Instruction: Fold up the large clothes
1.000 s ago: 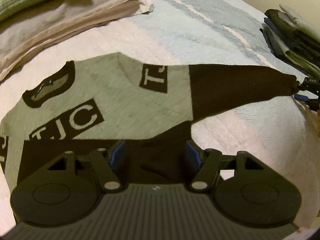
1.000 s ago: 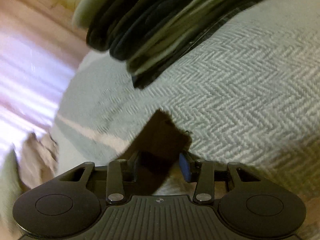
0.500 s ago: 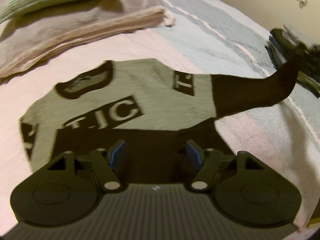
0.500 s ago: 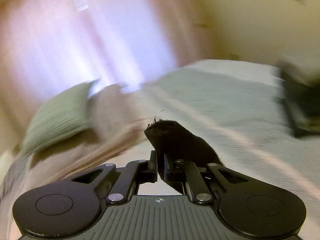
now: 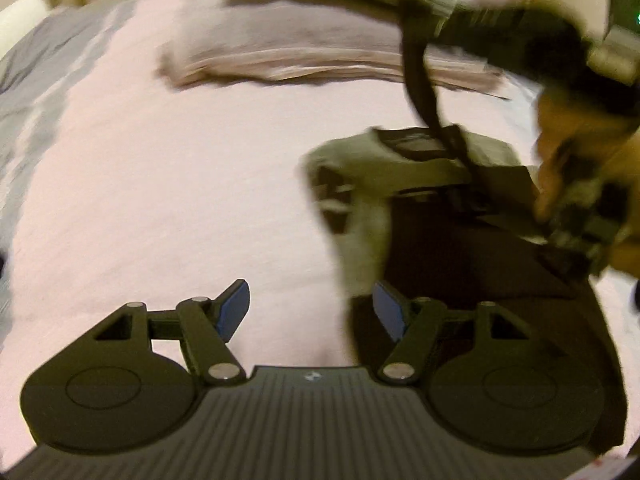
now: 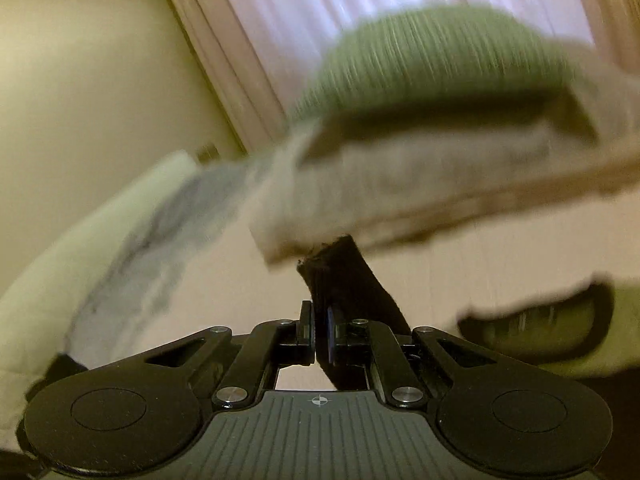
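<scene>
Left wrist view shows pink bedspread [image 5: 160, 184] under the left gripper [image 5: 310, 312], its jaws spread and empty; to the right lies the grey-and-black sweater [image 5: 460, 240], blurred. Right wrist view shows the right gripper [image 6: 320, 340] pressed together on the black sleeve [image 6: 344, 276], lifted above the bed. Judging by this, one sleeve is mid-fold; the body folds remain.

Open pink bedspread [image 5: 168, 184] below pillows [image 5: 304, 52]
</scene>
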`<state>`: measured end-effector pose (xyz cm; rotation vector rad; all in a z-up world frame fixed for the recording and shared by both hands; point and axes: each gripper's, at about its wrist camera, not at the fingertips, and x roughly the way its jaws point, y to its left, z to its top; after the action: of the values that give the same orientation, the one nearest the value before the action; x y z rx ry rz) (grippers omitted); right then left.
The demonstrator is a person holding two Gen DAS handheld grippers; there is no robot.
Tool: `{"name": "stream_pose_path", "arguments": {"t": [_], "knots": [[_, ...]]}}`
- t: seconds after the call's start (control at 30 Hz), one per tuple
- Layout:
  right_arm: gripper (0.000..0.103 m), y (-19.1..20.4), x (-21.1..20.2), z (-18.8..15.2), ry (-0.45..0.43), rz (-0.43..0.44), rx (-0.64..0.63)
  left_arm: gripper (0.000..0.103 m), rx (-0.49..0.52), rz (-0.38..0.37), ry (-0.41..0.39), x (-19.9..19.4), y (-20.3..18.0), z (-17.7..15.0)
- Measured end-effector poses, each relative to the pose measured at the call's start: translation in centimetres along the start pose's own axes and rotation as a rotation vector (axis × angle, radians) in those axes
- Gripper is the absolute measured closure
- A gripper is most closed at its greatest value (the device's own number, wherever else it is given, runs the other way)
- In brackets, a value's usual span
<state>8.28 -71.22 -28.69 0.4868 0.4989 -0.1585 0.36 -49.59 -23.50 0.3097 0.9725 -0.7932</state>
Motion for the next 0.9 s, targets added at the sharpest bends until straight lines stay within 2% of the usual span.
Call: {"name": "stream_pose_path", "arguments": {"t": [0.1, 0.17, 0.2, 0.23, 0.3, 0.4, 0.5, 0.57, 0.67, 0.77, 0.8, 0.9], "knots": [[0.100, -0.9, 1.8, -1.4, 0.078, -0.024, 0.017, 0.039, -0.025, 0.018, -0.001, -0.1, 2.9, -0.8], [0.098, -1.8, 1.6, -1.9, 0.142, 0.008, 0.013, 0.039, -0.049, 0.008, -0.001, 0.2, 4.0, -1.2], [0.089, -1.9, 1.0, -2.4, 0.179, 0.029, 0.005, 0.039, -0.055, -0.003, -0.002, 0.5, 4.4, -1.3], [0.070, -1.8, -0.1, -3.1, 0.199, 0.042, -0.011, 0.039, -0.061, -0.013, -0.001, 1.0, 4.6, -1.2], [0.048, -3.1, -1.3, -2.9, 0.215, 0.056, -0.042, 0.039, -0.076, -0.038, 0.001, 2.0, 4.6, -0.8], [0.046, -4.4, -4.4, -3.4, 0.240, 0.032, -0.085, 0.039, -0.111, -0.088, -0.029, 3.5, 4.0, 1.0], [0.046, -6.6, -7.3, -2.9, 0.233, -0.046, -0.116, 0.039, -0.139, -0.146, -0.057, 5.4, 2.9, 3.1], [0.046, -8.7, -9.0, -2.5, 0.222, -0.109, -0.087, 0.039, -0.156, -0.182, -0.066, 6.9, 2.2, 4.6], [0.046, -11.7, -11.1, -2.1, 0.201, -0.186, -0.046, 0.039, -0.188, -0.186, -0.050, 10.0, 2.0, 6.2], [0.046, -13.9, -12.2, -2.1, 0.197, -0.261, -0.030, 0.043, -0.369, -0.238, -0.009, 13.5, 4.1, 6.6], [0.046, -14.5, -12.5, -2.2, 0.193, -0.289, -0.030, 0.048, -0.422, -0.256, 0.005, 14.4, 4.6, 6.6], [0.046, -16.0, -13.7, -2.4, 0.175, -0.348, -0.021, 0.053, -0.514, -0.286, 0.008, 16.1, 5.1, 6.0]]}}
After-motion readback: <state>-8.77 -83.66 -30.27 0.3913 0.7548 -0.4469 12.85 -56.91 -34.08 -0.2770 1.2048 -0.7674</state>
